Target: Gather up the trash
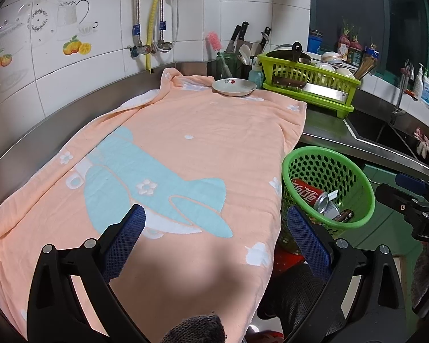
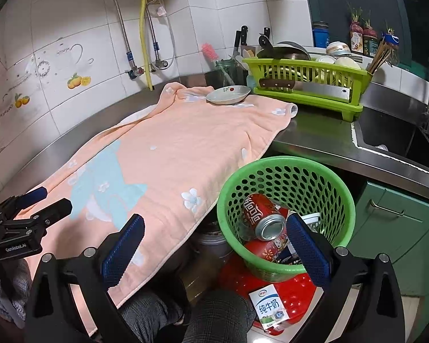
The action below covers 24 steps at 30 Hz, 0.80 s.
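Observation:
A round green perforated basket (image 2: 283,163) stands beside the counter's front edge on a red stool (image 2: 294,294). In it lie a red cola can (image 2: 261,214) and some other scraps; the left wrist view shows the basket (image 1: 326,154), the can (image 1: 309,194) and a dark battery (image 1: 344,215). A small white milk carton (image 2: 268,308) lies on the stool below the basket. My right gripper (image 2: 214,237) is open and empty, just above the basket's near rim. My left gripper (image 1: 216,228) is open and empty over the peach towel (image 1: 186,143).
A small white dish (image 1: 234,86) sits on the towel's far end. A green dish rack (image 1: 306,83) with a cleaver, bowls and knives stands behind it. A steel sink (image 2: 397,143) is at right. Green cabinets (image 2: 394,217) lie below the counter.

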Motion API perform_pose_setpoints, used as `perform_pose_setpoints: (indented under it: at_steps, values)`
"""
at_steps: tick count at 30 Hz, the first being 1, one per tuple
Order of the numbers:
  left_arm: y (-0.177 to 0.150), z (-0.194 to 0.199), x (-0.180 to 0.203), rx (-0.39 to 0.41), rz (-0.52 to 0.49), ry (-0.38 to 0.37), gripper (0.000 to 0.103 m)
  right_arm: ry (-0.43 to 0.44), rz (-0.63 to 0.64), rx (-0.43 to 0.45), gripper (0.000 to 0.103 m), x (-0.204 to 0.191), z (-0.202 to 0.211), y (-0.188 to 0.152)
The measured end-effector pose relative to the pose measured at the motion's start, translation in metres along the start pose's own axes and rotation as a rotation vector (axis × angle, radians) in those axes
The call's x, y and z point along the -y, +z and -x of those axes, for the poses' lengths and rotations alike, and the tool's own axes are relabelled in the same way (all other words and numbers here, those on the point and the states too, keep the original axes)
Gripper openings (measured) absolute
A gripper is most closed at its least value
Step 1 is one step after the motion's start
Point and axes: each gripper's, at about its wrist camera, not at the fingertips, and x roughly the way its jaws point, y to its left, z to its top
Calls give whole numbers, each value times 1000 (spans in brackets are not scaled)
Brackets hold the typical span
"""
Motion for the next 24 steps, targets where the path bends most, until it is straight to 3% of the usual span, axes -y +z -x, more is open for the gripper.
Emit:
perform_pose_setpoints:
  at_steps: [24]
  values:
    - [0,0,-7,7,19,7,98,-4,3,-6,96,-3,-3,-1]
